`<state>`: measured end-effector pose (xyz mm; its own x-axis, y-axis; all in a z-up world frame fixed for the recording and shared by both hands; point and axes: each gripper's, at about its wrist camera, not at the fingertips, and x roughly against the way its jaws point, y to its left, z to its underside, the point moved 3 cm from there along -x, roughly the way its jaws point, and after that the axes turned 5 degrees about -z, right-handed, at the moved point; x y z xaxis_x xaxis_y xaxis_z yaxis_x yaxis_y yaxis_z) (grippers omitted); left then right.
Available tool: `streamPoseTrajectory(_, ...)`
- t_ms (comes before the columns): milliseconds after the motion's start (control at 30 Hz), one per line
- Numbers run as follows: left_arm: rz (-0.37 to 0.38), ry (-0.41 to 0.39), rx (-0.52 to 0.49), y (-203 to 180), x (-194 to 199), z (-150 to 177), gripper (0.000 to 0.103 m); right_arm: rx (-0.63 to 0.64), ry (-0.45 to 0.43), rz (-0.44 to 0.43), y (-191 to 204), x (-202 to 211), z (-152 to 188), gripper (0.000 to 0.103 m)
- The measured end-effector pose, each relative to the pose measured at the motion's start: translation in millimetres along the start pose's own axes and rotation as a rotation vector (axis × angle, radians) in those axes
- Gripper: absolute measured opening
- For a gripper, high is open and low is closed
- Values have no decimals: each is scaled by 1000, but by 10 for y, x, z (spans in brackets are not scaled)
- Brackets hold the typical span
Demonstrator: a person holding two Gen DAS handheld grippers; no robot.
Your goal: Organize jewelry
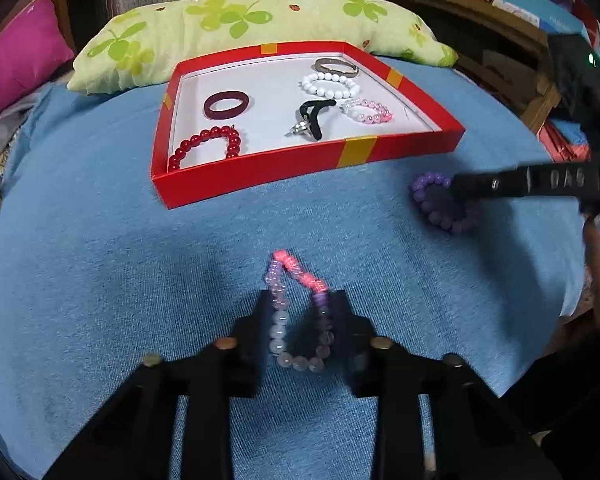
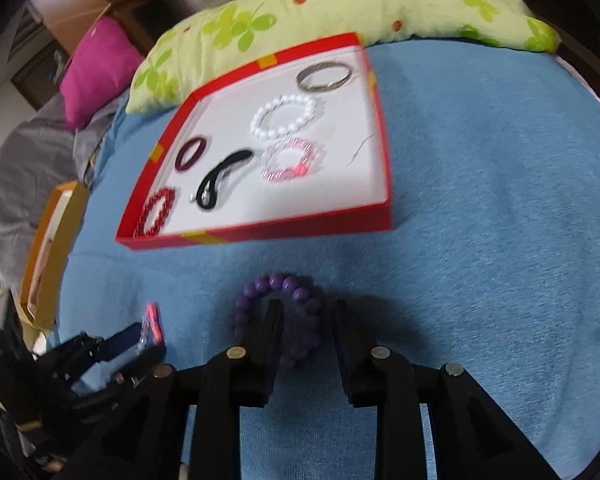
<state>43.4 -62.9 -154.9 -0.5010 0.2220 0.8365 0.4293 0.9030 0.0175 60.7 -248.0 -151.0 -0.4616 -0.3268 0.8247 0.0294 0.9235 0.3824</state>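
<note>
Jewelry is partly sorted: six pieces lie inside the red tray (image 1: 400, 148), two remain outside it on the blue cloth (image 1: 100, 280).

Inside the tray: a silver bangle (image 1: 336, 66) at the far right corner, a white bead bracelet (image 1: 330, 84) just in front of it, a pink-and-white bead bracelet (image 1: 366, 111) nearer the front wall, a black hair tie (image 1: 318, 118) with a metal charm at the centre, a dark red bangle (image 1: 226, 105) to the left, and a red bead bracelet (image 1: 206, 146) against the front left corner.

Outside the tray: a pink-and-lilac bead bracelet (image 1: 296, 312) lies on the cloth in front of the tray's front wall. The left gripper (image 1: 300, 300) stands astride it, jaws narrowed with the fingers against both sides of the loop, which is pinched long and thin; I judge this a grip taken, the piece not yet lifted. A purple bead bracelet (image 2: 280, 316) lies in front of the tray's near right corner. The right gripper (image 2: 306, 310) has one finger inside the loop and one outside, jaws parted around the right-hand strand; contact of the pads cannot be confirmed.

Remaining, by my judgement: carry both pieces over the front wall and set them down.

Clearance: the tray's right front quarter is bare floor, ample for both. The front wall is low but must be cleared. A flowered pillow (image 1: 260, 20) touches the tray's back wall; the cloth at the tray's right side is open.
</note>
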Motion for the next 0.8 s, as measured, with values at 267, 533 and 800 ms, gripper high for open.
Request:
streamPoseTrajectory(267,28,-15,26,60,-2,-15,14,164,-2,83,196,-68,95,11)
streamPoseTrajectory(533,22,-47,37,127,103,-61,14,148,-56,21,215,120,38,11)
streamPoseTrajectory(800,14,-88,47,175,225,-145,6,118,-120,-67,277,292,-54,11)
